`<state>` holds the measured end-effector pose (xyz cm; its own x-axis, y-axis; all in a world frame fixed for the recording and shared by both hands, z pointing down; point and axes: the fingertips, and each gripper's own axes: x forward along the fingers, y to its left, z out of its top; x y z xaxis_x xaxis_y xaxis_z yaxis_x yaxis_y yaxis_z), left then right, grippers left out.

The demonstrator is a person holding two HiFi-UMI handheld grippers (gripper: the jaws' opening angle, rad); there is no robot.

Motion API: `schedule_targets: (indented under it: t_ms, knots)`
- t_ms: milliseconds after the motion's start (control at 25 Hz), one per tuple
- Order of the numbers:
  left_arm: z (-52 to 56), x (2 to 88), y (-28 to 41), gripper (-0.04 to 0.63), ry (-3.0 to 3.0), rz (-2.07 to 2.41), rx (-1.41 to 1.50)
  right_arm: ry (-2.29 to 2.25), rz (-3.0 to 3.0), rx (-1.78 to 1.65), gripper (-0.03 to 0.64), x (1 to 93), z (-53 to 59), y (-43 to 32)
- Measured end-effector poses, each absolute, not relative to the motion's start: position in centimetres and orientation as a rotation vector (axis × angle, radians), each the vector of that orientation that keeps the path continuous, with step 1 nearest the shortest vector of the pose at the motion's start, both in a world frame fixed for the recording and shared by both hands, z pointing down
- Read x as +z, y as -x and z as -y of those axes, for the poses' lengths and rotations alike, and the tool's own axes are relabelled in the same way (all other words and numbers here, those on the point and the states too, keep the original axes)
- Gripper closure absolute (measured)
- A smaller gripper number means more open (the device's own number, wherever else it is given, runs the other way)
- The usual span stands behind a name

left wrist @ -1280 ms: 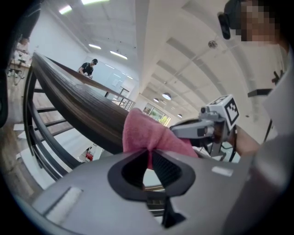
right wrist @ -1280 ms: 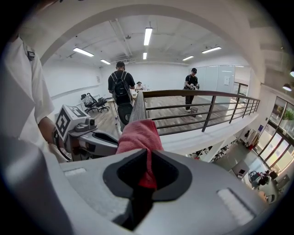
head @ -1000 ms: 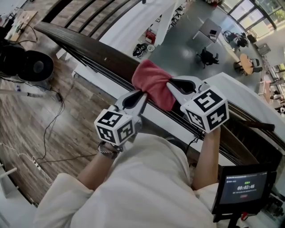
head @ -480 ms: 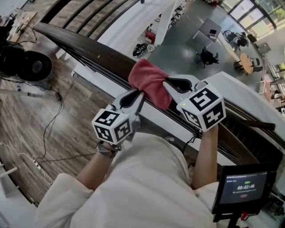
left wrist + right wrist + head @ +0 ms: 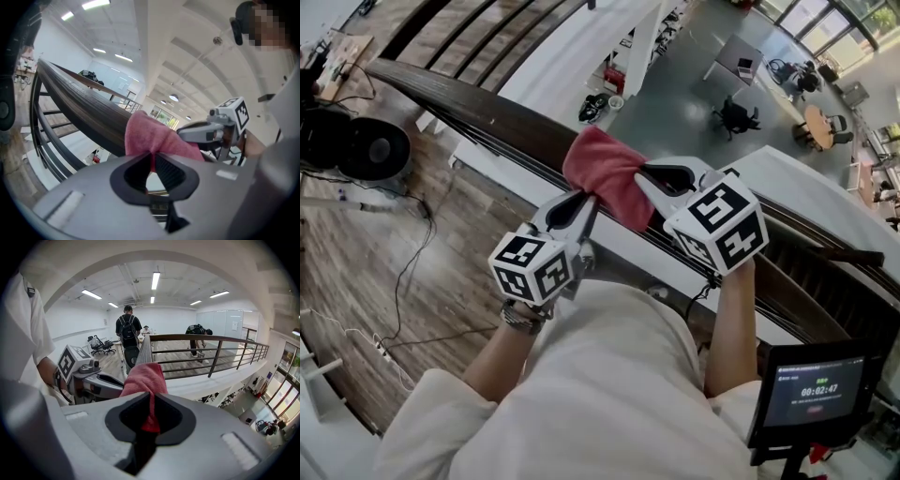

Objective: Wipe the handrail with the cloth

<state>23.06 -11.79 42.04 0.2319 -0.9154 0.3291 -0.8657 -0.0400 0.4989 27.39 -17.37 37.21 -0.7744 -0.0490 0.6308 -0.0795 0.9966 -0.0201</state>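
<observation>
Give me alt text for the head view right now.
The left claw and right claw each pinch one side of a red cloth lying over a dark wooden handrail. The rail runs diagonally from upper left to lower right, with a lower floor visible beyond it and the person's white shirt filling the bottom.

White short-slv shirt (image 5: pixel 609 394), metal band (image 5: pixel 521 319) on wrist

Left claw (image 5: pixel 593 200), right claw (image 5: pixel 643 176), both clamped

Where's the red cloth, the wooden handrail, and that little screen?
red cloth (image 5: pixel 605 176), head view, its bunched middle
handrail (image 5: pixel 478 103), head view, bare dark top surface
screen (image 5: pixel 814 392), head view, lit display
</observation>
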Motion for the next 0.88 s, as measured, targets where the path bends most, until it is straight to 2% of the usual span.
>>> schedule_targets:
  t_ms: [880]
  knots:
    - [11.6, 42.4, -27.6, 0.557, -1.902, 1.61, -0.089, -0.082, 2.454, 0.073, 0.581, 37.7, 17.3, -31.9]
